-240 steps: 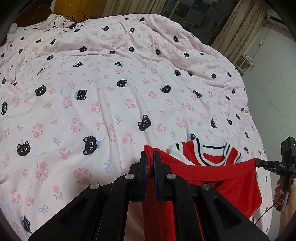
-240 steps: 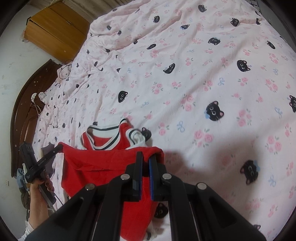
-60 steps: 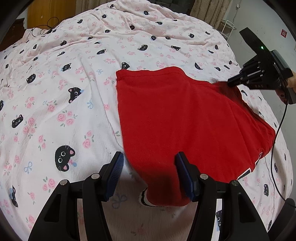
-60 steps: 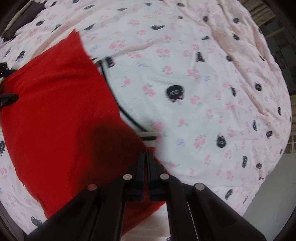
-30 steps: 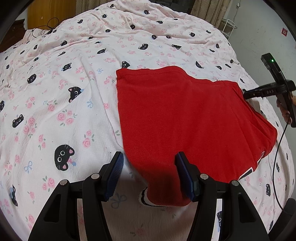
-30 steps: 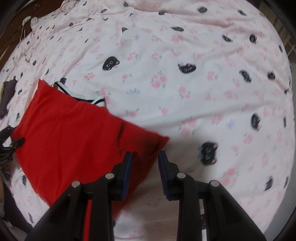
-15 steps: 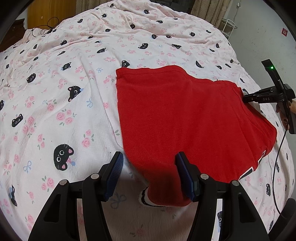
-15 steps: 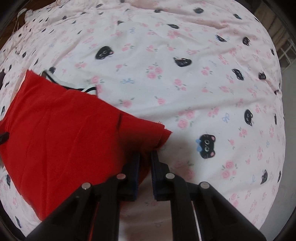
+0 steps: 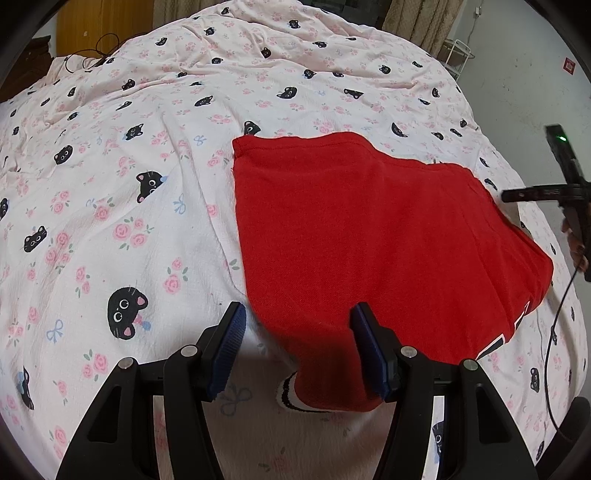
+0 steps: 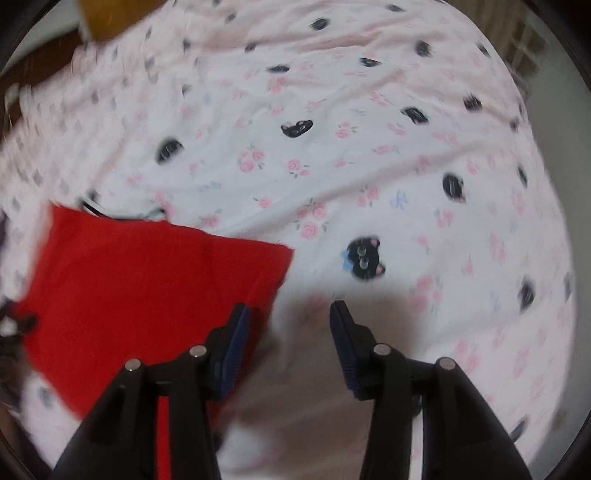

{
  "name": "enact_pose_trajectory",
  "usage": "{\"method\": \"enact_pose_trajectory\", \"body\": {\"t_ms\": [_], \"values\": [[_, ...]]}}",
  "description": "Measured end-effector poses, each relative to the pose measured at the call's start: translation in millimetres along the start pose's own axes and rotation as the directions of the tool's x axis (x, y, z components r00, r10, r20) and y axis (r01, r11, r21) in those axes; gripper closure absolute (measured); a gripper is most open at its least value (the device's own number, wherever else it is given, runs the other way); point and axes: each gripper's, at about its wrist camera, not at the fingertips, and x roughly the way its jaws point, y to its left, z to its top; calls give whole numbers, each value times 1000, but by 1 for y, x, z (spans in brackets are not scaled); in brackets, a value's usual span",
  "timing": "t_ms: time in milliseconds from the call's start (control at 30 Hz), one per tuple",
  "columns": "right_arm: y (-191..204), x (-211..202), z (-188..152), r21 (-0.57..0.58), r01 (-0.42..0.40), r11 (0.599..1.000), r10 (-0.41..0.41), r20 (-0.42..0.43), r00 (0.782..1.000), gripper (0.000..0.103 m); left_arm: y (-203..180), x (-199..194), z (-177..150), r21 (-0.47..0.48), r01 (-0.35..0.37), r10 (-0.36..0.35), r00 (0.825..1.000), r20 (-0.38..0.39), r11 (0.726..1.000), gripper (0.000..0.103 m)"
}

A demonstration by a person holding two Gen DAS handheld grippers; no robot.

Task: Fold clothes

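Note:
A red garment (image 9: 373, 243) lies folded flat on the bed, with a striped white collar edge (image 9: 295, 400) peeking out at its near corner. My left gripper (image 9: 299, 332) is open just above that near corner, its blue pads on either side of the cloth's edge without pinching it. In the blurred right wrist view the red garment (image 10: 140, 288) sits to the left, and my right gripper (image 10: 288, 317) is open with nothing between its fingers, its left pad (image 10: 236, 332) over the garment's edge. The right gripper (image 9: 535, 194) also shows at the garment's far right corner.
The bed is covered by a pink sheet (image 9: 129, 192) printed with black cat faces and roses. A wooden cabinet (image 9: 103, 26) stands behind the bed, with curtains and a wire rack (image 9: 456, 51) at the back right. A cable (image 9: 554, 332) hangs from the right gripper.
My right gripper has opened, let go of the red garment's corner and pulled back from it; that view is now blurred by motion. The left gripper stays open and still.

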Motion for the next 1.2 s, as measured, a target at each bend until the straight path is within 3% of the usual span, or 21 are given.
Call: {"method": "enact_pose_trajectory", "body": {"t_ms": [133, 200, 367, 567, 900, 1033, 1200], "values": [[-4, -19, -24, 93, -149, 985, 147, 18, 989, 49, -2, -8, 1, 9, -24, 24, 999, 29, 1000, 48], [-2, -25, -40, 136, -221, 966, 219, 30, 975, 46, -7, -10, 2, 32, -54, 52, 997, 52, 998, 48], [9, -28, -76, 221, -356, 908, 359, 29, 933, 45, -22, -23, 6, 67, -53, 44, 990, 131, 996, 48], [13, -23, -118, 339, -399, 852, 405, 57, 913, 45, -55, -37, 7, 114, -29, 3, 975, 222, 993, 48], [15, 1, -145, 512, -457, 727, 454, 142, 880, 44, -71, -22, 8, 74, -15, -2, 976, 217, 997, 48], [17, 11, -149, 565, -467, 680, 443, 190, 876, 43, -65, -29, 8, 54, -72, 58, 972, 227, 996, 48], [15, 22, -149, 608, -480, 632, 428, 243, 870, 46, -25, -37, 9, -53, -152, 160, 965, 206, 987, 48]]}}
